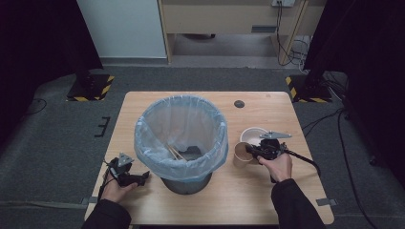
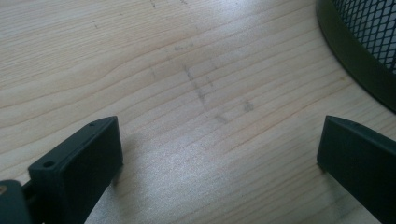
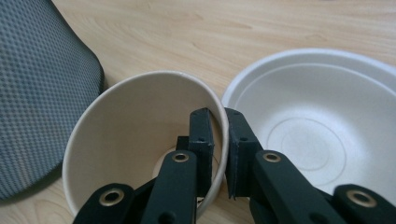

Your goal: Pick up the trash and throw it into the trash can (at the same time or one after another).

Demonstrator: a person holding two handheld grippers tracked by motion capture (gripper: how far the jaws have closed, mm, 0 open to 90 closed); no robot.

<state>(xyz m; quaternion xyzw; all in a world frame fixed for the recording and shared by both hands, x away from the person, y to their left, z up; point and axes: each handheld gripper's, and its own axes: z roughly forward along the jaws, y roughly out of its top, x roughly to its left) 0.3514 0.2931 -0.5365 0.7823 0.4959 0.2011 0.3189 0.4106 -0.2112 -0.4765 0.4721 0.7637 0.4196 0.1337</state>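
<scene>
- the work in hand looks like clearing disposable tableware into the waste bin (image 1: 181,143), a black mesh basket lined with a pale blue bag, standing in the middle of the tabletop (image 1: 258,195).
- some of it seems done: a pair of wooden chopsticks (image 1: 175,153) and a dark scrap already lie at the bottom of the bin.
- the right tool (image 3: 218,140) is pinching the wall of a brown paper cup (image 3: 130,135), one jaw inside the rim and one outside, pressed together on the thin paper.
- the cup stands upright on the tabletop just to the right of the bin, touching or nearly touching a white foam bowl (image 3: 322,121) beside it; it is not yet lifted, as far as i can judge.
- the left tool (image 1: 128,172) rests low over bare wood at the bin's left side, its jaws spread wide with nothing between them.
- left to do, by my reading: raise the cup, carry it over the bag's rim and drop it in, then deal with the bowl the same way.
- the grip on the cup looks secure enough to lift, though a thin wall may buckle.
</scene>
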